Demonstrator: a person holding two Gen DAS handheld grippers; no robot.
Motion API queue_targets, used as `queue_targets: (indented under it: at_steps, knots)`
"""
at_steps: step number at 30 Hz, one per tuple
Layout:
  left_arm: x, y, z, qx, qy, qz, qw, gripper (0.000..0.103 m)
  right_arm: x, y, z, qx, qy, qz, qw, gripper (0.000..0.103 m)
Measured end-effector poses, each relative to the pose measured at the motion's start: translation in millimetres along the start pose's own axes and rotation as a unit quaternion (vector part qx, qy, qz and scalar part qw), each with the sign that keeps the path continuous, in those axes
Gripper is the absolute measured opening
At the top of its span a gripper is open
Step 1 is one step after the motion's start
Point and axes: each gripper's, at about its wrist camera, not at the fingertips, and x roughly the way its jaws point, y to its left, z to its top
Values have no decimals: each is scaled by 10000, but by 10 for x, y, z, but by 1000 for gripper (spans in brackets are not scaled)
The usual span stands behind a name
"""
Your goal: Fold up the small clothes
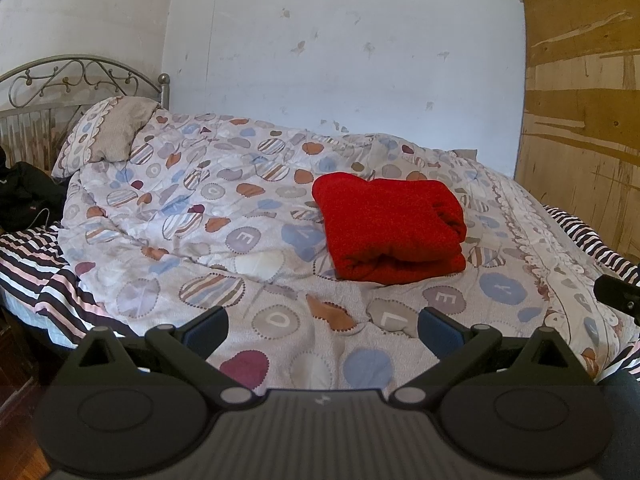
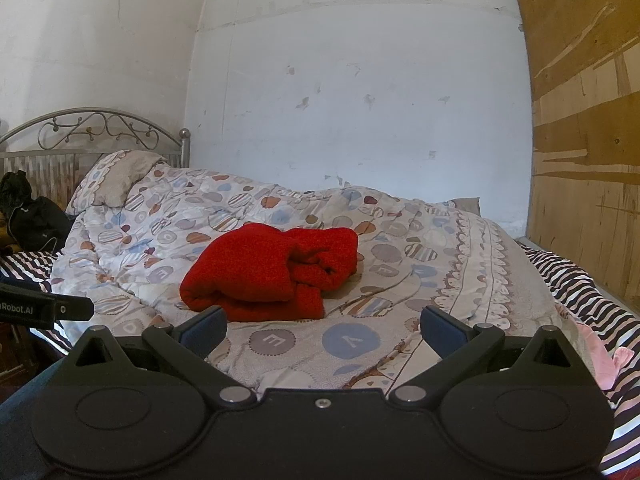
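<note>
A red garment lies folded into a thick bundle on the patterned quilt; in the right wrist view the same red garment shows its rolled layers at the right end. My left gripper is open, held back over the near part of the quilt, short of the garment. My right gripper is open too, its left fingertip just in front of the garment's near edge, holding nothing. The right gripper's body shows at the right edge of the left wrist view, and the left gripper's body shows at the left edge of the right wrist view.
The quilt covers a bed with a striped sheet, a pillow and a metal headboard. Dark clothing lies by the headboard. A pink cloth lies at the right edge. A wooden board leans at the right.
</note>
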Motion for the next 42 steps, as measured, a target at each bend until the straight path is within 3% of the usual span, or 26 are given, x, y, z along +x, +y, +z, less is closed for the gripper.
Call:
queue_targets:
  at_steps: [20, 33, 42]
  knots:
    - [-5, -5, 3, 7, 14, -5, 10000, 103, 1, 12, -4, 2, 7, 5, 10000, 103]
    - [71, 12, -9, -99, 347, 258, 9990, 103, 3, 19, -5, 6, 15, 9, 10000, 103]
    - [61, 8, 2, -97, 389, 207, 9990, 103, 5, 23, -5, 4, 22, 12, 10000, 103]
